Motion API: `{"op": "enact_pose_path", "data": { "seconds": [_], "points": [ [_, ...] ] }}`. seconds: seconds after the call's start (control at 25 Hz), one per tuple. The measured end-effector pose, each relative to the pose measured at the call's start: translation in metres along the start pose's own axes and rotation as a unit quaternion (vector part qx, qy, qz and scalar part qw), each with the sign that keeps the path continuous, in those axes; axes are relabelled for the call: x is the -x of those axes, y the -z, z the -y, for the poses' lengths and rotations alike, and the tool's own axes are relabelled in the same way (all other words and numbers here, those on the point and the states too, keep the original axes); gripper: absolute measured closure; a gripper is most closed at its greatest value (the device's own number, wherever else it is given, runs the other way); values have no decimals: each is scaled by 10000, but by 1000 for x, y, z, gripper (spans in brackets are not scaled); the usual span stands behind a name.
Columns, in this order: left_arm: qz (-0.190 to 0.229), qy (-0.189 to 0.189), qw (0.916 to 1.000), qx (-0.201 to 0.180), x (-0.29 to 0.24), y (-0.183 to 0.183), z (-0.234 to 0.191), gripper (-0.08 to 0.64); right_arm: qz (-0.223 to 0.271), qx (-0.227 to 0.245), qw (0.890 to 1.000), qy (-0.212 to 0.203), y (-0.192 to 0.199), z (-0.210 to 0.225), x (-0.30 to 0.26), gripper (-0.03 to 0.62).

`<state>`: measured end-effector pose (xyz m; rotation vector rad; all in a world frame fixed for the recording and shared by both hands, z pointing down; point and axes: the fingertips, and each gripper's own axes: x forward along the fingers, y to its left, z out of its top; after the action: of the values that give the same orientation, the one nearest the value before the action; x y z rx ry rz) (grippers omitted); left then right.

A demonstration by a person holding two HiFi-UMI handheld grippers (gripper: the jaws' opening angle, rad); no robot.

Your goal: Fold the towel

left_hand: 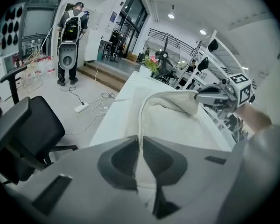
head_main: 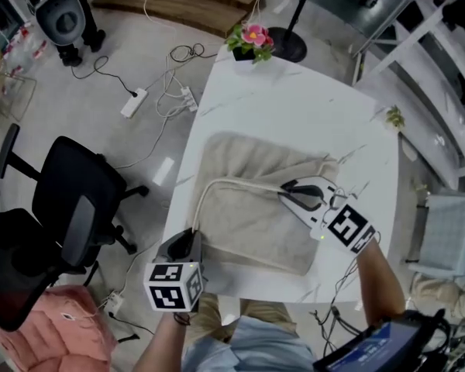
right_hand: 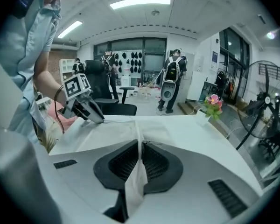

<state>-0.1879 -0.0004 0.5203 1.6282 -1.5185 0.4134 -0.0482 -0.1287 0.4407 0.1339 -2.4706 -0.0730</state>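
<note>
A beige towel [head_main: 252, 208] lies spread on the white table [head_main: 294, 107]. Its near edge is raised off the surface in an arc between the two grippers. My left gripper [head_main: 192, 242] is at the near left corner, shut on the towel's edge, which runs up between its jaws [left_hand: 140, 141]. My right gripper [head_main: 288, 195] is over the towel's middle right, shut on the other corner, and a strip of cloth [right_hand: 137, 181] hangs pinched between its pads. In the left gripper view the right gripper [left_hand: 214, 94] holds the lifted fold of towel [left_hand: 177, 101].
A pot of pink flowers [head_main: 252, 41] stands at the table's far edge. A black office chair [head_main: 77, 200] and a pink seat [head_main: 62, 328] are left of the table. Cables and a power strip [head_main: 136, 103] lie on the floor. A person [left_hand: 72, 27] stands far off.
</note>
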Motion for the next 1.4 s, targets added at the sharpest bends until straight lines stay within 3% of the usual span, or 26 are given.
{"op": "enact_pose_path", "data": {
  "seconds": [0.24,0.44,0.6,0.76,1.0,1.2,1.4],
  "points": [
    [386,11,9991,173,21,-11,13,526,1,435,9956,828,-27,58,2,554],
    [699,388,9959,432,51,-22,43,526,291,885,9896,1096,-68,88,-1,553],
    [832,611,9929,588,70,-28,63,526,422,1251,9864,977,-99,99,-18,552],
    [736,268,9962,383,71,-19,55,528,473,1492,9857,622,-114,92,-46,551],
    [453,3,9957,806,47,-2,22,526,260,1355,9898,355,-91,85,-91,554],
    [388,-52,9953,887,40,4,17,514,82,1454,9892,195,-74,84,-115,555],
    [489,-208,9943,928,49,8,17,469,253,1474,9887,-5,-72,80,-118,555]
  ]
}}
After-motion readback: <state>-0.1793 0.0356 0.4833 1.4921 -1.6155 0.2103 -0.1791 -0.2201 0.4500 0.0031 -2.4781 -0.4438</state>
